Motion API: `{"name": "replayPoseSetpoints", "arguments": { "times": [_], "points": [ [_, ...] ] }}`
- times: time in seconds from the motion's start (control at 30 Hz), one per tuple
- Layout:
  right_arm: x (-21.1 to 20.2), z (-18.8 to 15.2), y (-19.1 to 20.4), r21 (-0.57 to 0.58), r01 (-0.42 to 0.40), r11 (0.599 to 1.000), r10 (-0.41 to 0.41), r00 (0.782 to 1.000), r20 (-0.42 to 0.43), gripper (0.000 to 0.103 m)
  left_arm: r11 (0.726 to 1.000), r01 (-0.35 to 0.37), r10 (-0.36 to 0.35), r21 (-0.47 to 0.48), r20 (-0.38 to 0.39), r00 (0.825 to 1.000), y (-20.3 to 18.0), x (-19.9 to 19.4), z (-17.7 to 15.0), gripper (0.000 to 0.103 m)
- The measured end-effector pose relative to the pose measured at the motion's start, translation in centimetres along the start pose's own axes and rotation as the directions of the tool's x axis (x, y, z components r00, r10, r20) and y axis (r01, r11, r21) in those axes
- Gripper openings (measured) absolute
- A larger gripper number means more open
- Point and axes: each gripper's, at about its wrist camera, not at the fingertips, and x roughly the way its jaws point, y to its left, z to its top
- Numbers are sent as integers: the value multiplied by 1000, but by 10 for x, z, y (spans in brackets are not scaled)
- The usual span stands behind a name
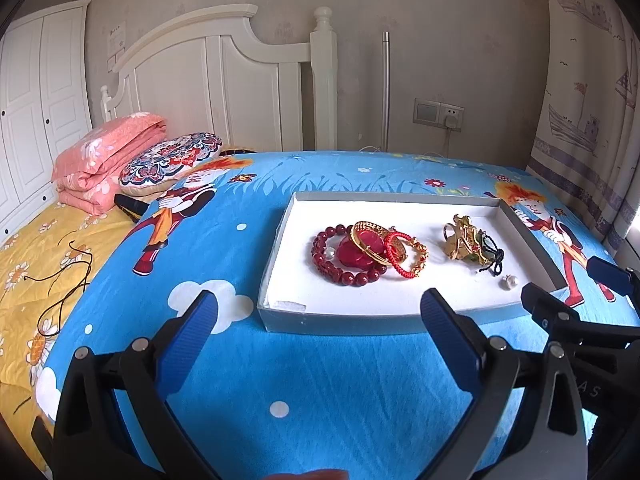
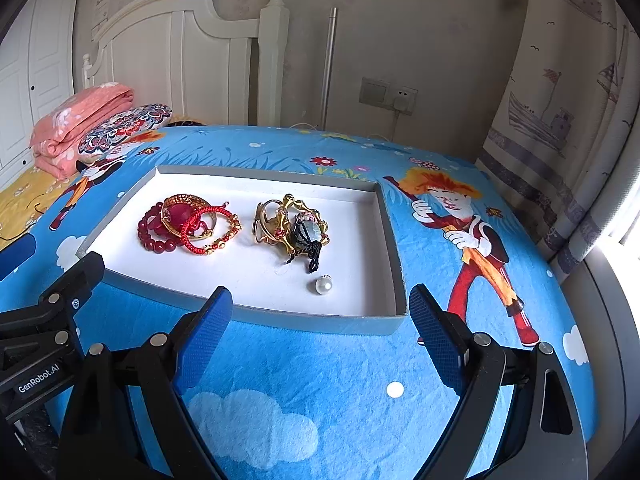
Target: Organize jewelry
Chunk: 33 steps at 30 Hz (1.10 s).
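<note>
Hovering wide open and empty over the blue cartoon bedspread [image 1: 320, 380]: left gripper [image 1: 320, 320] and right gripper [image 2: 320, 312], side by side, just short of the shallow white tray [image 2: 394, 248]. Lying inside the tray: red bead bracelet [image 1: 328, 260] tangled with gold bangle [image 1: 370, 240], gold-and-black jewelry heap [image 2: 292, 224] well apart, lone pearl [image 2: 323, 286] nearest the right gripper.

Ahead of your fingers: a grey-rimmed, white-lined tray [image 2: 394, 248] on a blue cartoon-print cloth [image 2: 320, 380], holding a dark red bead bracelet [image 1: 332, 258], a red cord bracelet [image 2: 196, 226] and a white pearl [image 2: 323, 286].
</note>
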Motion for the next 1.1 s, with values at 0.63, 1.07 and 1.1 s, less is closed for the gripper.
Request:
{"name": "replayPoseSetpoints", "arguments": {
  "times": [0.63,1.07,1.1],
  "points": [
    [0,-6,3,-3,-4,1000,4,1000,-3,84,1000,-5,5,4,-4,1000,0,1,-4,98],
    [0,-6,3,-4,-3,1000,3,1000,-3,84,1000,-10,10,7,7,1000,-4,-1,-4,98],
    [0,-6,2,-4,-4,1000,4,1000,-4,84,1000,-8,8,5,7,1000,-3,-1,-3,98]
  ]
}}
